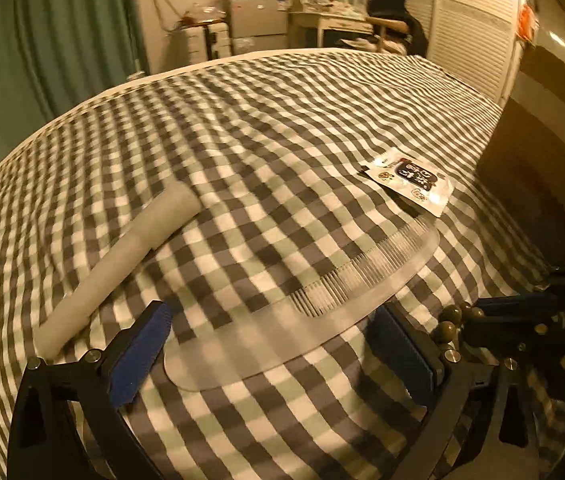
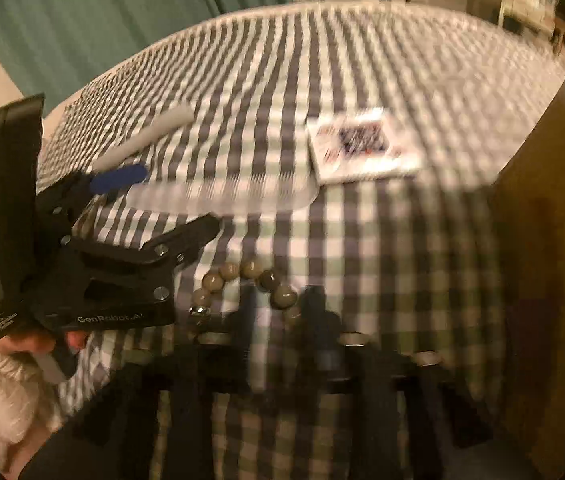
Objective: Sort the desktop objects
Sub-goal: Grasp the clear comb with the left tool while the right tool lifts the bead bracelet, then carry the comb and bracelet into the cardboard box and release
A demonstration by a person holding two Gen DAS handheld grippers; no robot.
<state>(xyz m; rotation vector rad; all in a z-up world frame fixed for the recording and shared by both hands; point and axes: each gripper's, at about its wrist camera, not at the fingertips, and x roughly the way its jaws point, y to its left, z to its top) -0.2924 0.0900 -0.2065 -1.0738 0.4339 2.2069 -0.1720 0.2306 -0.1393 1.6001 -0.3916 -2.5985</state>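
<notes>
While spread wide, left gripper (image 1: 282,356) over checked cloth (image 1: 242,140); right gripper (image 2: 286,320) too blurred to judge.

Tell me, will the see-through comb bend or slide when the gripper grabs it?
The comb looks thin, flat plastic, so it probably flexes a little but keeps its shape. Its fine teeth may snap if squeezed hard. Lying flat on the soft checked cloth, it could sink in rather than slide.

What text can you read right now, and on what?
"GenRobot.AI": white print on the left gripper body, right wrist view.
Small white label beside that brand: too blurred to read.
Dark panel on the white packet: large characters, not legible.
Comb, roll, bead bracelet: no text.
</notes>
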